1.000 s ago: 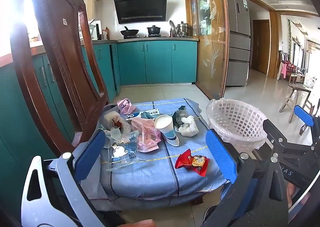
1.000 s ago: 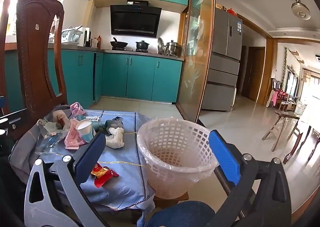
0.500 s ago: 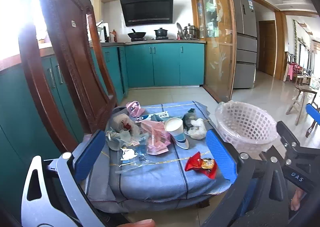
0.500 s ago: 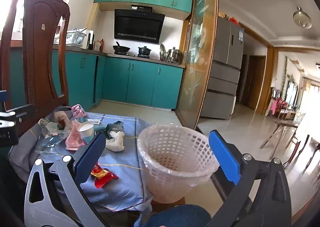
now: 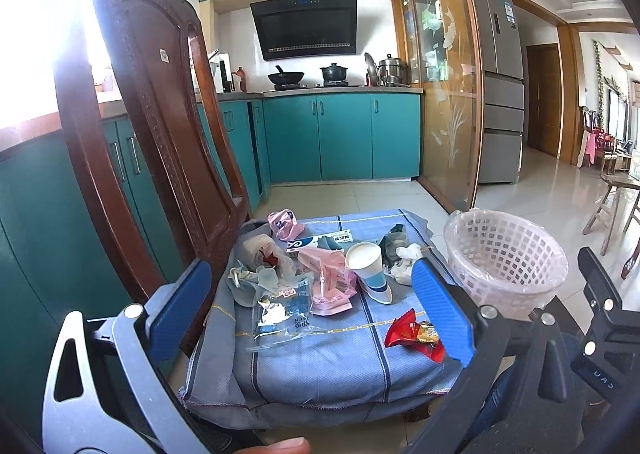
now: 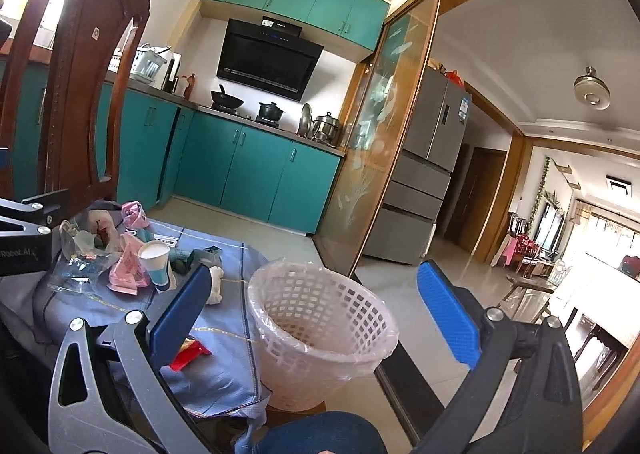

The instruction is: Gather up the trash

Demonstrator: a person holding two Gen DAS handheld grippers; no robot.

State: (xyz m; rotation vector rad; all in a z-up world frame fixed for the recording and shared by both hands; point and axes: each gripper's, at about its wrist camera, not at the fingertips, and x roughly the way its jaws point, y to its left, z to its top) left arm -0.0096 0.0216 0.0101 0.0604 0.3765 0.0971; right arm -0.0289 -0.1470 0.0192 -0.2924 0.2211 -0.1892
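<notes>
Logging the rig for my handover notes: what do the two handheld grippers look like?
Both match: the left gripper and right gripper each have two flat blue textured pads on grey metal linkages with silver pivot bolts. The black side body carries white lettering, partly readable as "Robot.AI". No cables show. Dark blue trousers show below.

basket (image 6: 320, 318): white plastic lattice, glossy film liner | cloth (image 5: 320, 354): blue woven, matt | chair (image 5: 160, 114): dark carved wood, polished | cup (image 5: 366, 264): paper | wrapper (image 5: 414, 336): shiny red foil | bag (image 5: 280, 306): clear glossy plastic
</notes>
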